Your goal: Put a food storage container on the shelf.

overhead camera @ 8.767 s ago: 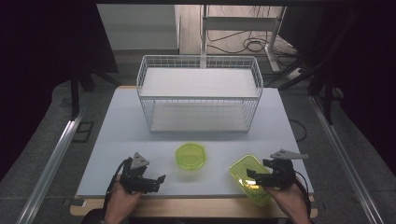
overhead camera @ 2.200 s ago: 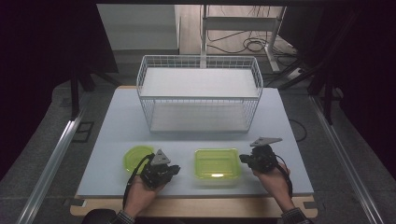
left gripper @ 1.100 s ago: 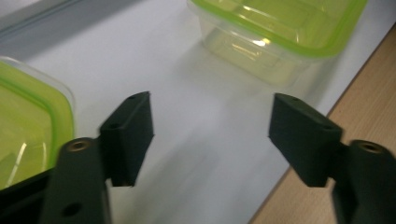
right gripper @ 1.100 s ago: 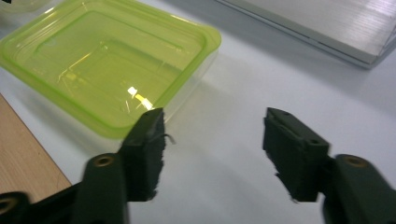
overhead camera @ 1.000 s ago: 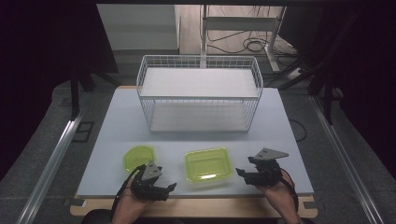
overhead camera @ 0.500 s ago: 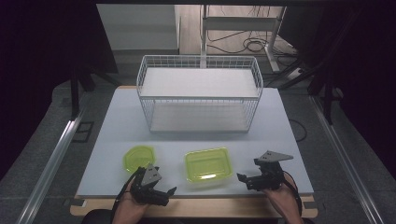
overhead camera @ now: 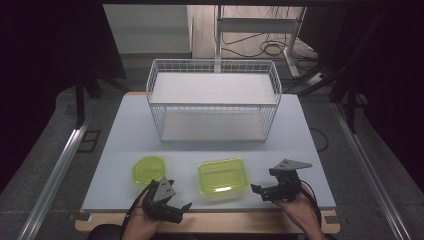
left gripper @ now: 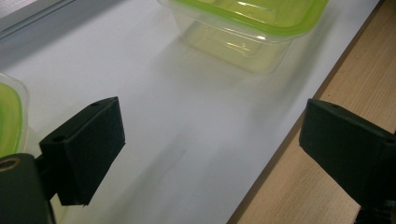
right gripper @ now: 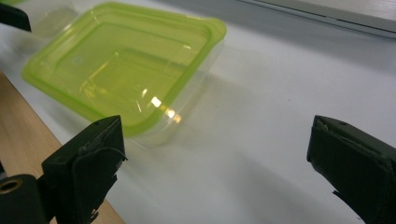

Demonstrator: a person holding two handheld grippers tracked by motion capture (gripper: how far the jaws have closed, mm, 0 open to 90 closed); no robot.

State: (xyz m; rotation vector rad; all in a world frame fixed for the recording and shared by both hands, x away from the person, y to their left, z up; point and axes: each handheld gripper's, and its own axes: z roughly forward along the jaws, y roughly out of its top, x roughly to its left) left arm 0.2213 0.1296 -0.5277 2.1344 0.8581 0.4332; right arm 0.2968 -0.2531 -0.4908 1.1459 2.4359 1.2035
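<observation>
Below, on the white counter, I keep both grippers near the front edge with nothing in them. My left gripper hovers just in front of the round green-lidded tub; its jaws have just been opening and stand wide, with bare counter between them in the left gripper view. My right gripper sits just right of the rectangular green-lidded box, apart from it; its jaws have likewise just been opening and stand wide, holding nothing. The box lies between the two grippers, lid on, near the front edge. Behind it, toward the far side, stands a white wire basket.
</observation>
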